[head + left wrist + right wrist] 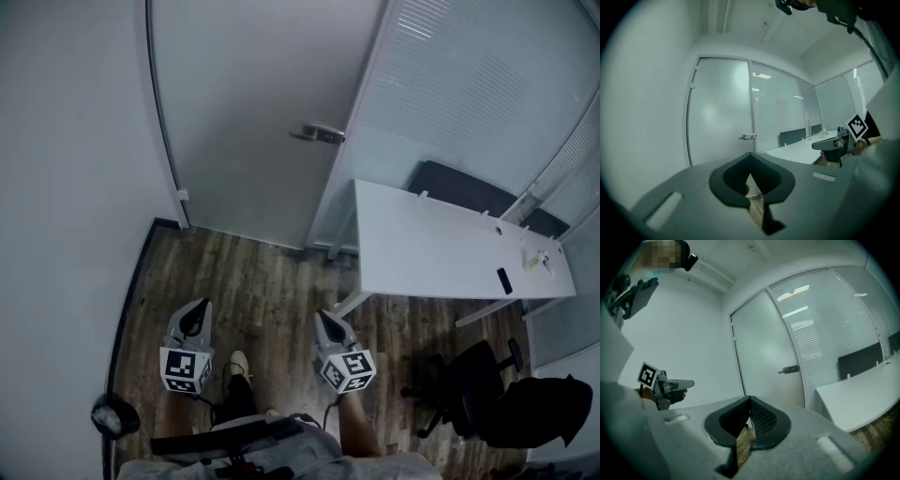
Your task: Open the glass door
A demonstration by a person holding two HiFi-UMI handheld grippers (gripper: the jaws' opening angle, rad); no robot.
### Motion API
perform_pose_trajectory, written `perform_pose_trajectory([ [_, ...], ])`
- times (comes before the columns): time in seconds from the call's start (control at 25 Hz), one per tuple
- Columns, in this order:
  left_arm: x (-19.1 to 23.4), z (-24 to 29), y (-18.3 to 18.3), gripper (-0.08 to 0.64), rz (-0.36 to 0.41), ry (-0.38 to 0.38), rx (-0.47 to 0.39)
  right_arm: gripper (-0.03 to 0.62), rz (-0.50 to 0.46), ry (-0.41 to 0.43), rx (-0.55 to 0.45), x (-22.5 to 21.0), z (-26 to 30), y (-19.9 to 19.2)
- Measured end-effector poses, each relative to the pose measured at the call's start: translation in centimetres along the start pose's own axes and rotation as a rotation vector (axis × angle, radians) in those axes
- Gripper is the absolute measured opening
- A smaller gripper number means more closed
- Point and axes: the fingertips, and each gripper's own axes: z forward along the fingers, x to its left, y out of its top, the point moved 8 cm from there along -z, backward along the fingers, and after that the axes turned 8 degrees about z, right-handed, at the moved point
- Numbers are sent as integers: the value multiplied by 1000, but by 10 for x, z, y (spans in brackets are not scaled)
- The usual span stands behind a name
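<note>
We stand facing the tall frosted glass door (248, 112), which is closed in its thin grey frame, well ahead of both tools. Its grey metal lever handle (317, 134) sits at the door's right edge, about halfway up, sticking out level. Neither tool touches the door or the handle. Both are well short of it, over the dark wood-plank floor (262, 277) that runs up to the door's foot.

The left gripper (198, 309), grey with a black-and-white marker cube (187, 370) at its back, points toward the door's left half. In the left gripper view its jaws are clenched tip to tip with nothing between them, and only floor shows through the slot below the tips. The right gripper (325, 321), of the same build, points toward the door's right side, roughly below the handle. In the right gripper view its jaws likewise meet at the tips and hold nothing.

To the left of the door is a plain white wall (66, 187). To the right of the door a glass partition with white slatted blinds (469, 84) carries on. Before it stands a long white rectangular desk (431, 248) with a dark panel (464, 190) along its far edge. A black swivel office chair (469, 380) stands further right of the door, nearer to us than the desk.
</note>
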Motion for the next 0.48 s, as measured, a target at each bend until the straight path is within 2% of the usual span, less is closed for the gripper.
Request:
perform_pose_trajectory([
  [0.2, 46, 37, -1, 3, 6, -32, 6, 2, -1, -19, -9, 10, 53, 12],
  [0.48, 101, 87, 2, 3, 18, -72, -32, 2, -4, -46, -21, 20, 117, 22],
])
